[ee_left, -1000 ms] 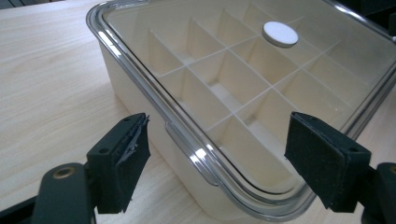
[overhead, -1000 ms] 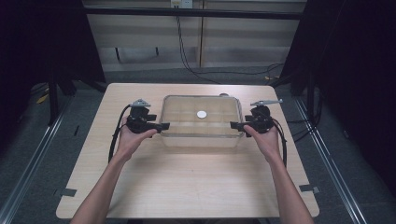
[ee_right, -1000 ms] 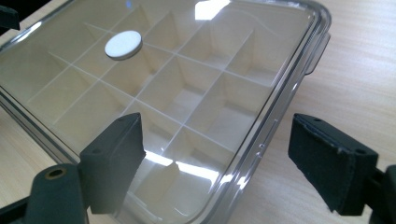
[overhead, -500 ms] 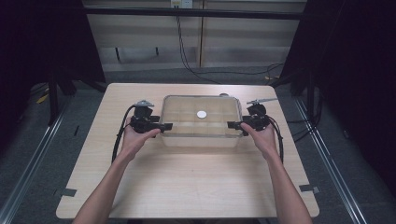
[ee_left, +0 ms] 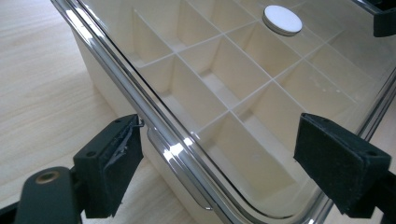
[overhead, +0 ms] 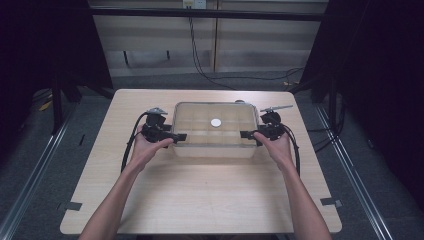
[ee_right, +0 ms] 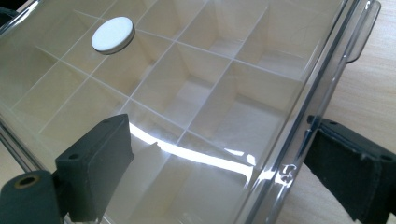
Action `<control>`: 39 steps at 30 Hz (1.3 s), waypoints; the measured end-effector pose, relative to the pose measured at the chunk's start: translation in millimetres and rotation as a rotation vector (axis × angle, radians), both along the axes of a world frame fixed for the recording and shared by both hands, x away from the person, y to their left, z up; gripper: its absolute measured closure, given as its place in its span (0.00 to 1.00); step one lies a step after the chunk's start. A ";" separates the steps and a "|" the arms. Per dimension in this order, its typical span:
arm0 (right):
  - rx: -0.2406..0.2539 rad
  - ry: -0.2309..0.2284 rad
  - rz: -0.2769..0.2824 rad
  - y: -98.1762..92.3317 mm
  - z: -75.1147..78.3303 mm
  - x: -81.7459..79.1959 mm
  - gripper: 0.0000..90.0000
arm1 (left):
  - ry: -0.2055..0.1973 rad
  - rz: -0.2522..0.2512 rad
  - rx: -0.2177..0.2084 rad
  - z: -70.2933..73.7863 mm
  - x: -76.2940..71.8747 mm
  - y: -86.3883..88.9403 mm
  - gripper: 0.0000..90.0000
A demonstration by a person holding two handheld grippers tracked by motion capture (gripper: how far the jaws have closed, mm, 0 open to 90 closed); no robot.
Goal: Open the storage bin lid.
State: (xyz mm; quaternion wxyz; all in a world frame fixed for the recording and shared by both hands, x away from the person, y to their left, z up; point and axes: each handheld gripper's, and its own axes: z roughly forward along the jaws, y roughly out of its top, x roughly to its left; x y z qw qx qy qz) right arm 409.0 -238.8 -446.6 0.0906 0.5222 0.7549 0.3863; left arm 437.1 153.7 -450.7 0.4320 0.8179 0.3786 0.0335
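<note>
Your left gripper sits at the left end of the clear compartment box on the wooden table, jaws spread wide and straddling the rim of its transparent lid, one pad outside, one above the lid. Your right gripper mirrors it at the opposite end, jaws equally wide astride that edge. Neither clamps anything. A white round disc lies on the lid, ahead of both grippers, between them.
</note>
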 end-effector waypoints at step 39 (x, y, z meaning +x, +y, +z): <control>0.030 -0.116 -0.067 1.5 -3.9 -8.9 0.18 | -0.056 0.021 -0.040 2.9 -4.1 9.2 0.35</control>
